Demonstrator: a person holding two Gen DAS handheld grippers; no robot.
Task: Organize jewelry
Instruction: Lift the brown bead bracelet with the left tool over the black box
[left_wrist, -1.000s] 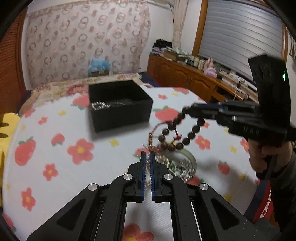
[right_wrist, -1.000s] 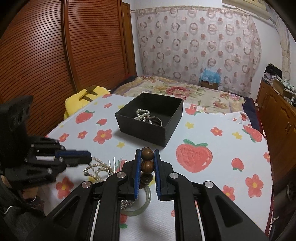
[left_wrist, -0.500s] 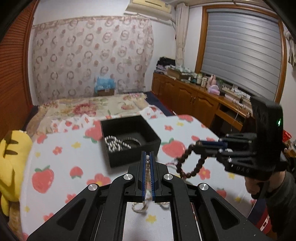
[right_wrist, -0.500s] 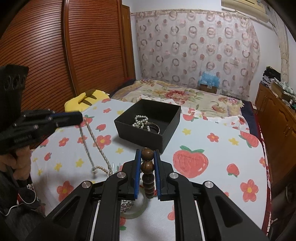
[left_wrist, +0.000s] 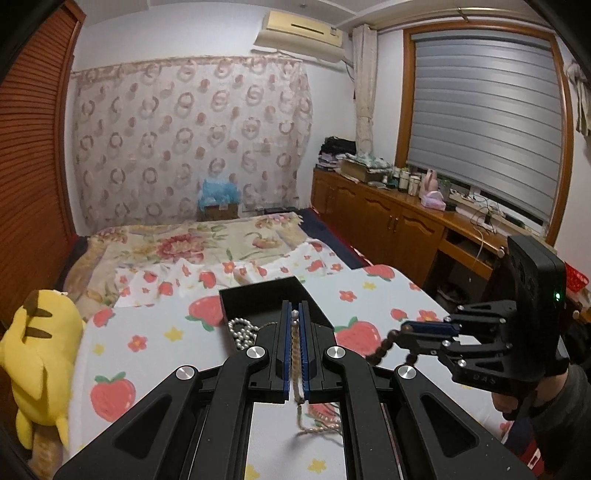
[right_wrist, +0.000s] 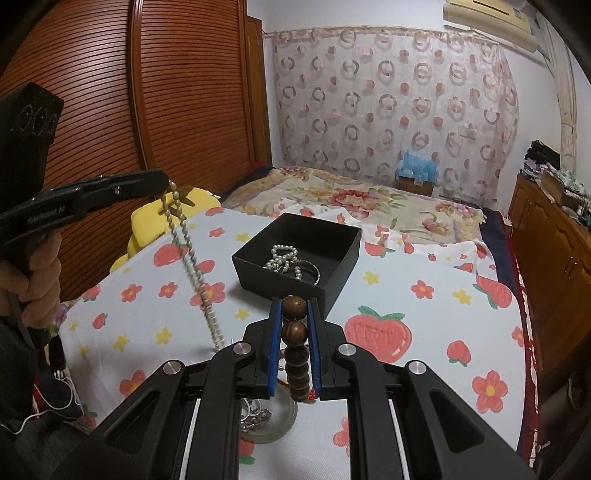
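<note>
The left hand-held gripper (left_wrist: 294, 347) is clamped on a pale pearl strand (right_wrist: 192, 266), pinched thin between its pads, with most of the length dangling below and swinging clear of the worktop (right_wrist: 424, 266). The right hand-held gripper (right_wrist: 294, 343) is clamped on a brown wooden bead bracelet (right_wrist: 295, 354), two or three beads caught between the pads and the rest hanging beneath.

Ahead of both hand-held grippers sits the black box (right_wrist: 343, 258), open, with a white pearl string (right_wrist: 282, 255) and a metal ring already inside. Directly under the right hand-held gripper lie a pale green bangle (right_wrist: 286, 421) and a small heap of silvery pieces.

The likeliest trouble, as I judge it, is the long strand: its loose tail could drape over the near wall of the box on release and pull the rest out, or swing into the bracelet (the two loads hang fairly near each other) and tangle. The round beads may also roll out of the right grip if it eases at all before reaching the box.
</note>
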